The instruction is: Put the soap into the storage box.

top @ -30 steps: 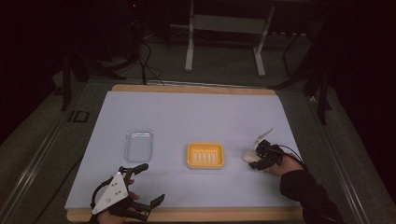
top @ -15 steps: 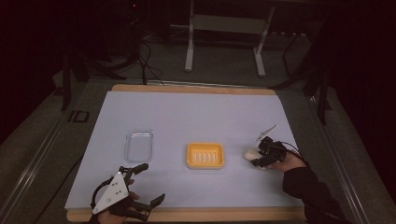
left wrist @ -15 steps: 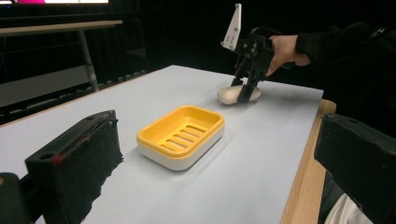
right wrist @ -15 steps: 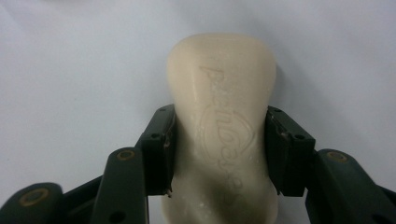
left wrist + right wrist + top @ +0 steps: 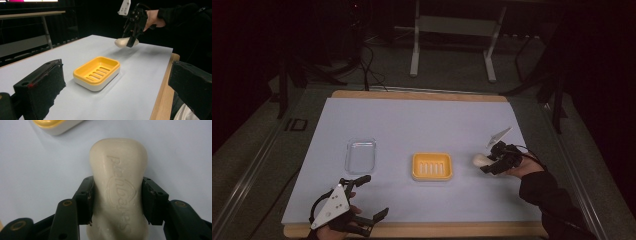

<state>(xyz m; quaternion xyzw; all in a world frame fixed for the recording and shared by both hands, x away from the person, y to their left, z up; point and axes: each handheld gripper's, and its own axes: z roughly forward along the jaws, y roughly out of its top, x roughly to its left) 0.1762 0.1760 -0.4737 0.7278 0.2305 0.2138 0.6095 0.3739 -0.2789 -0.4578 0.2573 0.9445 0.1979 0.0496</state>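
Our right gripper (image 5: 117, 200) clamped on the cream soap bar (image 5: 118, 185), pads on both its sides, lifted off the sheet to the right of the yellow soap dish (image 5: 432, 166), embossed lettering legible in our right gripper view, our left gripper (image 5: 362, 200) gaping empty near the dish.

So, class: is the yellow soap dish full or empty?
Empty. The soap dish shows bare slots; the soap bar is clamped in the right gripper, off the table.

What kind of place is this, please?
Probably a lab or recording room, not a home: a covered table stands in a dark room, with cables on the floor and a metal stand behind it.
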